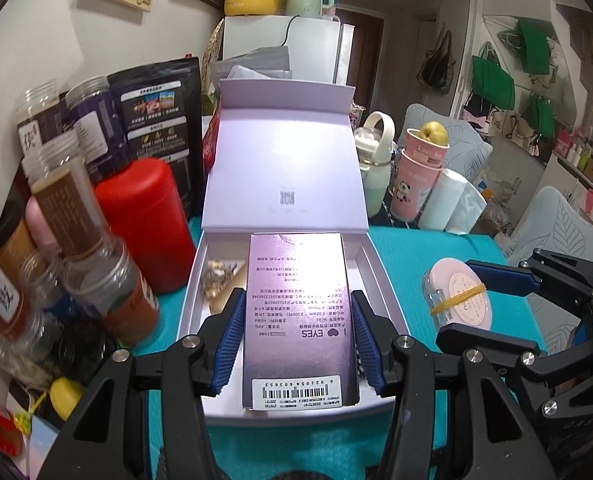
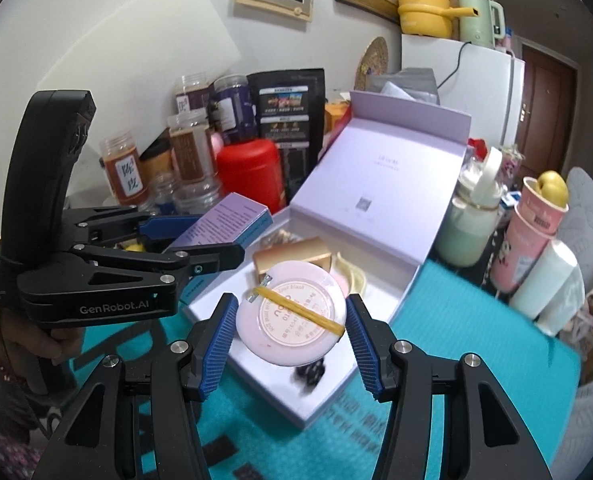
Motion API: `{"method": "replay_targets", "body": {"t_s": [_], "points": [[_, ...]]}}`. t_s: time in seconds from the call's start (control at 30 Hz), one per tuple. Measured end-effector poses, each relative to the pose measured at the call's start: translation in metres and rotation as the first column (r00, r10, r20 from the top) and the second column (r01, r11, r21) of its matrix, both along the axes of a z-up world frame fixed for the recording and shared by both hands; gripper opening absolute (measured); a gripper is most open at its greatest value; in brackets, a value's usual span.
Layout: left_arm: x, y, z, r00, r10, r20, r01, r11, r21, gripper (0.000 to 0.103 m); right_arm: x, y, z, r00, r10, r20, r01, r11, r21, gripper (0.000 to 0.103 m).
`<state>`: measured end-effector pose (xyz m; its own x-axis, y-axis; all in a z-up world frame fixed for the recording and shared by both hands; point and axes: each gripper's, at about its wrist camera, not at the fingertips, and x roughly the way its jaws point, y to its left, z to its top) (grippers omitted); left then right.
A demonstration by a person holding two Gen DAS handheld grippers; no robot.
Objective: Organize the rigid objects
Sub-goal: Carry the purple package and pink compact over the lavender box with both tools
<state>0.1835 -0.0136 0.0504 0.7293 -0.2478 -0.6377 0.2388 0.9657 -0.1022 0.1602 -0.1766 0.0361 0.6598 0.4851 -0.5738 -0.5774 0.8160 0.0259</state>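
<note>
while clamped by blue pads on both long sides, the purple eyes carton [image 1: 296,320] hangs in the left gripper [image 1: 296,334] above the open lilac gift box [image 1: 376,276], and could pivot nose-down if the narrow grip loosens. likewise pinched at its rim, the round pink compact [image 2: 290,316] bound with a yellow rubber band [image 2: 300,307] sits tilted in the right gripper [image 2: 290,330] over the same box, so could squirt out sideways from the curved edge. inside the box lie a gold carton [image 2: 292,258] and small loose pieces, leaving little bare floor; could land on those and sit crooked. raised lid [image 2: 380,184] leans back and could get knocked shut by either tool. nearby, crowded jars [image 1: 76,208] and a red canister [image 1: 144,224] stand just beside the box on the teal mat [image 1: 436,252]; could topple from a stray swing of the left tool.
</note>
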Motion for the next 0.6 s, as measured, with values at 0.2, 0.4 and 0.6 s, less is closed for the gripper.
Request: {"method": "replay_targets", "body": {"t_s": [0.2,0.4,0.6], "points": [[0.024,-0.001,0.003,1.0,-0.004,0.005,0.004,1.0,0.003,0.051,0.024,-0.001,0.005,1.0,-0.004,0.012,0.004,1.0,0.007,0.054],[0.044,-0.005,0.002,1.0,-0.011,0.011,0.011,1.0,0.013,0.051,0.045,-0.002,0.005,1.0,-0.023,0.014,0.023,0.999,0.032,0.054],[0.064,-0.011,-0.01,1.0,-0.004,0.001,0.004,1.0,0.029,0.051,0.067,-0.002,-0.005,0.999,-0.041,-0.002,0.041,0.998,0.047,0.054]]}}
